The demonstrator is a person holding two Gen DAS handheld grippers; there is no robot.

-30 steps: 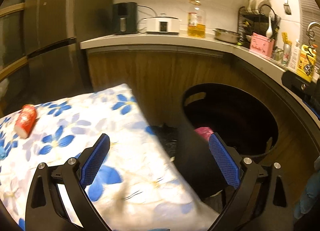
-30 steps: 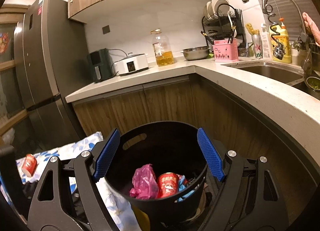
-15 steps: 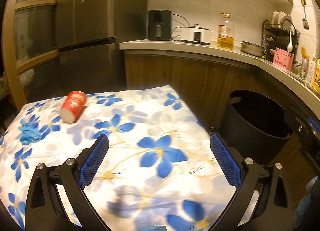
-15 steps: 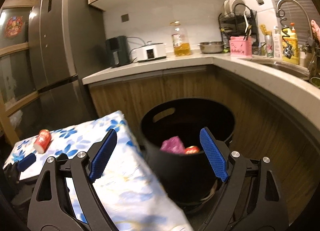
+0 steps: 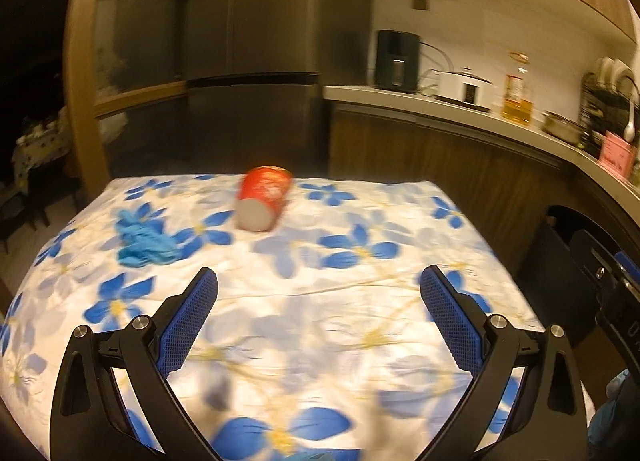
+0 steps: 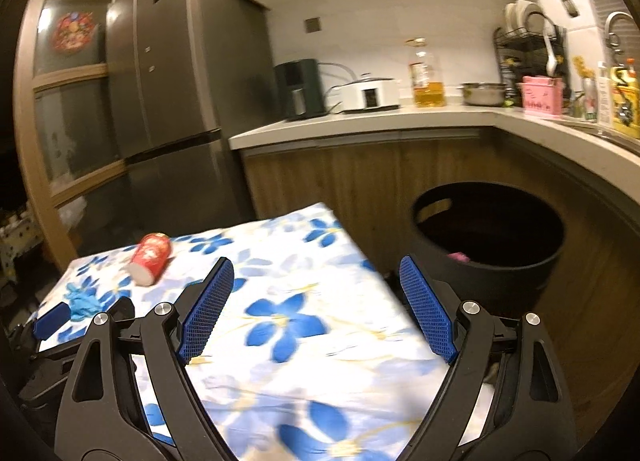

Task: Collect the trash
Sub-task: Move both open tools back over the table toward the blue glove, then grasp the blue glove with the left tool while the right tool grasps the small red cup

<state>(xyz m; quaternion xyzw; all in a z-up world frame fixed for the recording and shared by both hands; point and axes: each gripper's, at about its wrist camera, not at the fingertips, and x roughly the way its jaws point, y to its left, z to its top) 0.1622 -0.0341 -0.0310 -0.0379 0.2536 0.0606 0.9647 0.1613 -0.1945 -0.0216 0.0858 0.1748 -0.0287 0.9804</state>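
A red can [image 5: 264, 201] lies on its side on the flower-print tablecloth [image 5: 320, 301], far side, left of middle. A crumpled blue glove [image 5: 142, 239] lies to its left. My left gripper [image 5: 318, 281] is open and empty, above the near half of the table, the can ahead and slightly left. My right gripper [image 6: 316, 265] is open and empty over the table's right edge. In the right wrist view the can [image 6: 151, 252] and glove [image 6: 82, 299] are far left. The black trash bin [image 6: 490, 237] stands right of the table, with pink trash [image 6: 459, 257] inside.
A dark fridge [image 6: 180, 101] stands behind the table. A wooden counter [image 6: 400, 117] runs along the back and right with appliances, an oil bottle [image 6: 427, 75], a dish rack and a sink. The bin's edge [image 5: 560, 229] shows at the right in the left wrist view.
Both grippers have swung left, away from the bin and toward the table. The can and glove now sit nearer the centre of the left view. Both stay open.
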